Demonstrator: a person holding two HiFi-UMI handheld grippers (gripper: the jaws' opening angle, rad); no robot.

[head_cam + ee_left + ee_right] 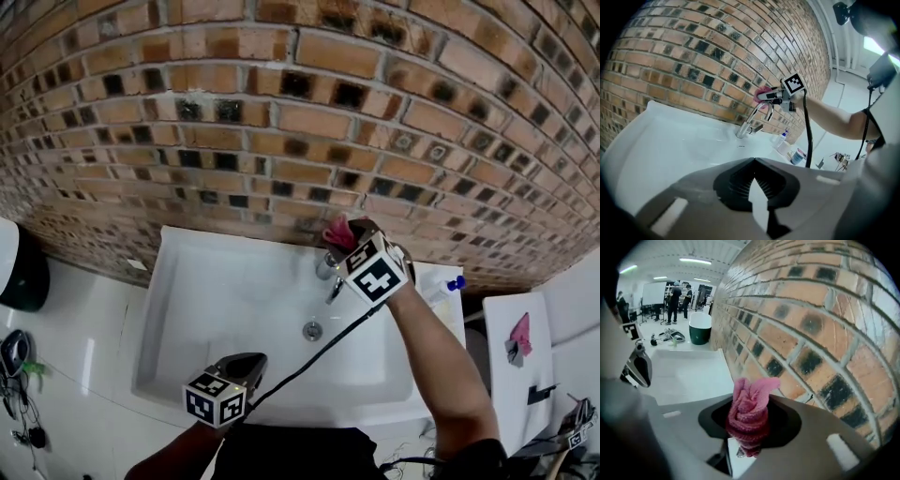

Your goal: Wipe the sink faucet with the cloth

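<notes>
Cloth: pink, nubby knit fabric scrunched into a twisted wad [750, 420], up by the top of the faucet [752, 119] at the back edge of the sink [178, 244]
Right hand-held gripper [345, 236]: clamped tight on the cloth, with the wad bulging out past the jaws
Faucet look: shiny metal, tall arched spout, small lever on the side; it stands on the sink's back edge, nearer the right back corner
Cloth vs faucet: the cloth's right at the top of the arch in the left gripper view, but honestly I can't tell if it's touching
Left hand-held gripper [753, 161]: grey shell, ribbed black pads, tips pressed together with nothing in them, over the sink's front edge
Sink look: white, glossy, rectangular, with a round metal drain [312, 330] mid-basin
Brick wall [281, 122]: rough red-brown bricks mixed with dark ones, right behind the sink
Hard to see: in the head view the marker cube [377, 274] covers most of the spout; the bottle [442, 289] with a blue cap just past the sink's right edge is too small to make out
</notes>
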